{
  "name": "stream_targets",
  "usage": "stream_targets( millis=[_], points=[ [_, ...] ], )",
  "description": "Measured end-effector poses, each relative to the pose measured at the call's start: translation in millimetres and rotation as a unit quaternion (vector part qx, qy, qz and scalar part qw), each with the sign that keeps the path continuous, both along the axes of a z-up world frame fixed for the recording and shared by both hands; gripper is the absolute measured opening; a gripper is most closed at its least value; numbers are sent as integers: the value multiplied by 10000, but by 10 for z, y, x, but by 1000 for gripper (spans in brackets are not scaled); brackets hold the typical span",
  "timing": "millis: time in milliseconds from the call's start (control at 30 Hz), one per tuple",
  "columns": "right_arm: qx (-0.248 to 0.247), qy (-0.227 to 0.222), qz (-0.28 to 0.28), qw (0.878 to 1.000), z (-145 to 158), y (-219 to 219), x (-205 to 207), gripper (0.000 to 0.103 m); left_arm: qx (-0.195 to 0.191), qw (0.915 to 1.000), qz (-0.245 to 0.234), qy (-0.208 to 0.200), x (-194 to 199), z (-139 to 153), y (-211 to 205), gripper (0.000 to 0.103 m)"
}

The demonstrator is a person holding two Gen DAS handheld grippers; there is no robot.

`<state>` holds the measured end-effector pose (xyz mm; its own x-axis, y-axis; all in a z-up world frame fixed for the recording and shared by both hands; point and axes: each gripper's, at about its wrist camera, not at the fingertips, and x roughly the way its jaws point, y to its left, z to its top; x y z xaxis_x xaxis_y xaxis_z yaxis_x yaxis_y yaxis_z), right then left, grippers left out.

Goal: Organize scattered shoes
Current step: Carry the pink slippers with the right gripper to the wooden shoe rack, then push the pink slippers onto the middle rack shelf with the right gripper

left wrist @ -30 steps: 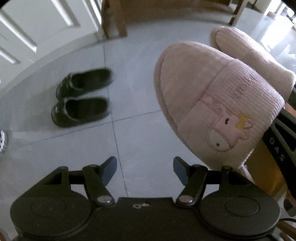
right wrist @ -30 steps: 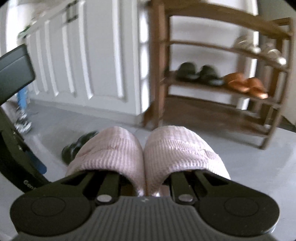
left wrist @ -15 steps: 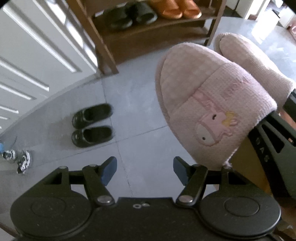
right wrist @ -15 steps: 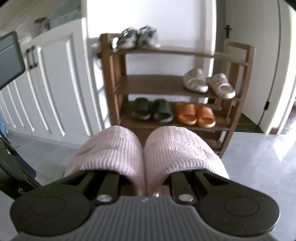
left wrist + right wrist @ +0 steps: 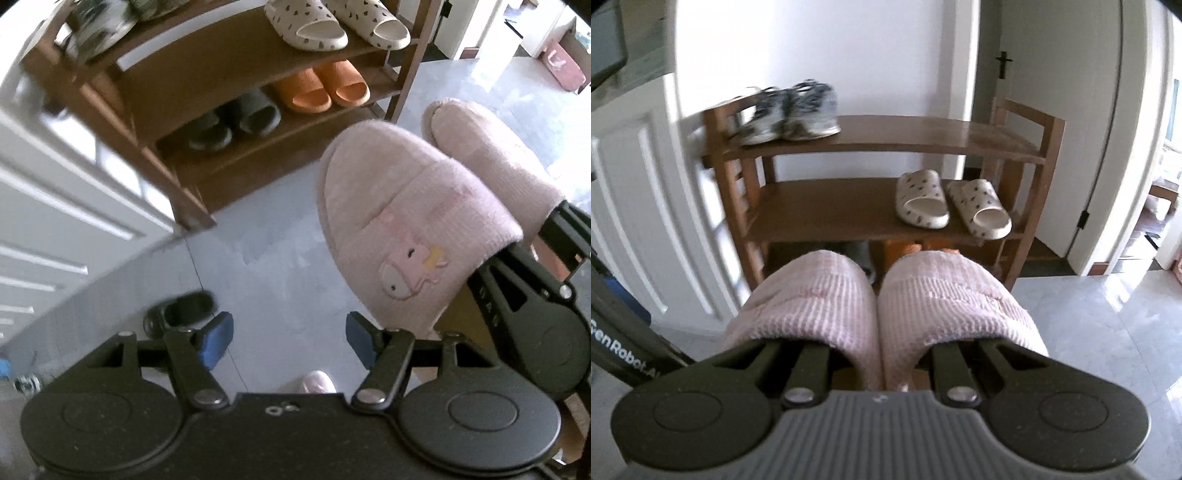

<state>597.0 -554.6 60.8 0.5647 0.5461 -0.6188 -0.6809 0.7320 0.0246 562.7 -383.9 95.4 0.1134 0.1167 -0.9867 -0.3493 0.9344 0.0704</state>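
My right gripper (image 5: 879, 354) is shut on a pair of pink slippers (image 5: 879, 310), one finger inside each, pinching their inner sides together. It holds them in the air facing the brown shoe rack (image 5: 871, 206). The pair also shows in the left wrist view (image 5: 413, 229), at the right, with a cartoon patch on the near slipper. My left gripper (image 5: 288, 341) is open and empty above the floor. A black shoe (image 5: 181, 310) lies on the floor just beyond its left finger.
The rack holds grey sneakers (image 5: 790, 114) on top, spotted cream slides (image 5: 953, 206) on the second shelf, orange slides (image 5: 325, 85) and dark slides (image 5: 236, 122) below. The second shelf's left half is bare. White cabinet doors (image 5: 639, 221) stand left of the rack.
Both grippers have risen and tilted up toward the rack with the pink slippers still held. The rack's upper shelves have come into view and the black shoes have slid toward the left gripper.
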Motion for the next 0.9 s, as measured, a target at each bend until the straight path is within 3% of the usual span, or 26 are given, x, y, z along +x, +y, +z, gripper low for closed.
stream_targets(
  millis=[233,567,900],
  points=[
    [48,107,-32,9999,-146,548,529,16,-86,9996,196,188,439,-171,418,67],
    [65,131,811,9966,-435,1340,967,16,-289,9932,1104,238,665,-485,1043,67],
    [44,9,1008,9949,-783,2124,1216,16,-67,9937,1096,203,709,-762,1491,67]
  ],
)
